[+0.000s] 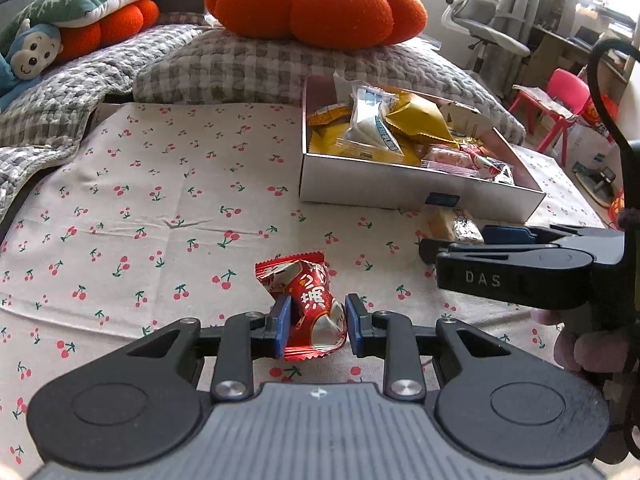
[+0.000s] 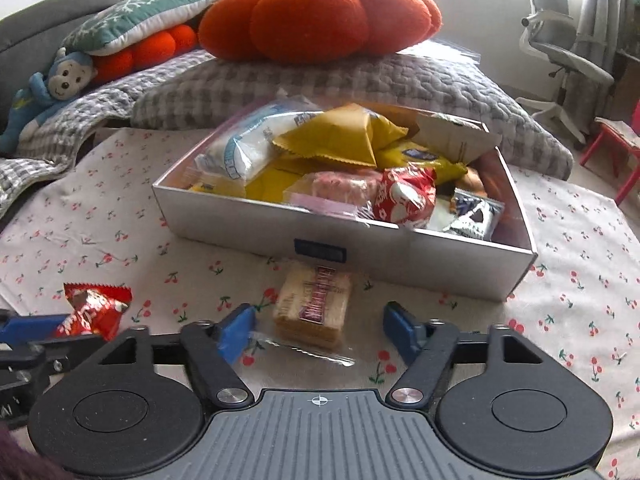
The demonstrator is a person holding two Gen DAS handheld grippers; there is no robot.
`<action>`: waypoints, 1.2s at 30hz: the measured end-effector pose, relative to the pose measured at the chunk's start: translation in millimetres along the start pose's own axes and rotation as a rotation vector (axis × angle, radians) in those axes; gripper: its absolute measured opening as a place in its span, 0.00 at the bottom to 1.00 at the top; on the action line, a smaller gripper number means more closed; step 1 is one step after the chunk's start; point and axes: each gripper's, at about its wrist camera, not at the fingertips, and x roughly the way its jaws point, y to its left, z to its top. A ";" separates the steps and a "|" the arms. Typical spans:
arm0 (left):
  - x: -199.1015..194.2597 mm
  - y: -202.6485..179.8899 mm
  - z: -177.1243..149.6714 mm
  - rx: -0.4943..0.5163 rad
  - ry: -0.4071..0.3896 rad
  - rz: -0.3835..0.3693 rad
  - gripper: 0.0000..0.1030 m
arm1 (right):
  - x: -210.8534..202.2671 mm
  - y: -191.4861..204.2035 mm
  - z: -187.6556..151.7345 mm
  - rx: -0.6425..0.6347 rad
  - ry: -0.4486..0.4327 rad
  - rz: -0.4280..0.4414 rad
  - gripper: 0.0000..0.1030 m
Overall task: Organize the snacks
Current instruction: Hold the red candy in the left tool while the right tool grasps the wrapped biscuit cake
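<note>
Pinched between the left tool's (image 1: 316, 326) blue pads, lower centre of frame, a red foil snack packet (image 1: 310, 304) is held. A clear-wrapped wafer biscuit (image 2: 314, 304) is straddled, untouched, by the half-open right tool (image 2: 318, 328) below the white cardboard box (image 2: 400, 252).

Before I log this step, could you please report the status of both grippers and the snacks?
Left gripper shut on crinkled red foil snack packet. Right gripper open, astride clear-wrapped tan wafer bar. White cardboard box beyond, piled with snacks. Path clear.
</note>
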 end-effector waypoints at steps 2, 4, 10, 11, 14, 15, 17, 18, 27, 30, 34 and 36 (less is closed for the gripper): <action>-0.3 -1.4 0.4 0.004 -0.002 -0.002 0.25 | -0.5 2.5 2.3 -0.013 -0.002 0.001 0.48; -0.6 -2.4 0.4 0.008 -0.004 -0.002 0.25 | -2.3 4.5 3.9 -0.023 -0.004 0.006 0.45; 0.8 -2.9 0.3 0.013 -0.001 -0.001 0.25 | -9.0 -0.2 0.1 -0.022 -0.007 0.033 0.42; 1.0 -3.4 0.5 0.016 -0.001 0.000 0.25 | -10.7 -1.9 -0.9 -0.019 -0.004 0.036 0.42; 1.5 -5.7 1.0 0.021 -0.003 0.002 0.25 | -17.0 -7.8 -1.3 -0.004 0.012 0.043 0.42; 1.7 -6.6 1.2 0.022 -0.003 0.002 0.25 | -20.3 -10.0 -1.0 0.000 0.013 0.046 0.42; 2.2 -8.6 2.1 0.026 -0.004 0.000 0.25 | -27.4 -14.9 -0.3 0.007 0.008 0.054 0.42; 2.1 -10.0 2.5 0.030 -0.006 -0.001 0.25 | -30.4 -17.3 0.1 0.012 0.006 0.058 0.42; -1.0 -20.3 6.2 0.048 -0.015 -0.014 0.25 | -53.2 -31.4 0.0 0.000 0.005 0.078 0.42; -1.6 -24.1 9.0 0.048 -0.018 -0.020 0.25 | -58.2 -36.1 0.8 -0.003 0.016 0.081 0.42; -1.8 -29.1 14.8 0.044 -0.022 -0.026 0.25 | -66.4 -45.1 5.6 -0.006 0.008 0.091 0.33; -1.3 -32.8 18.1 0.045 -0.027 -0.032 0.25 | -69.0 -52.4 9.2 0.009 0.003 0.109 0.17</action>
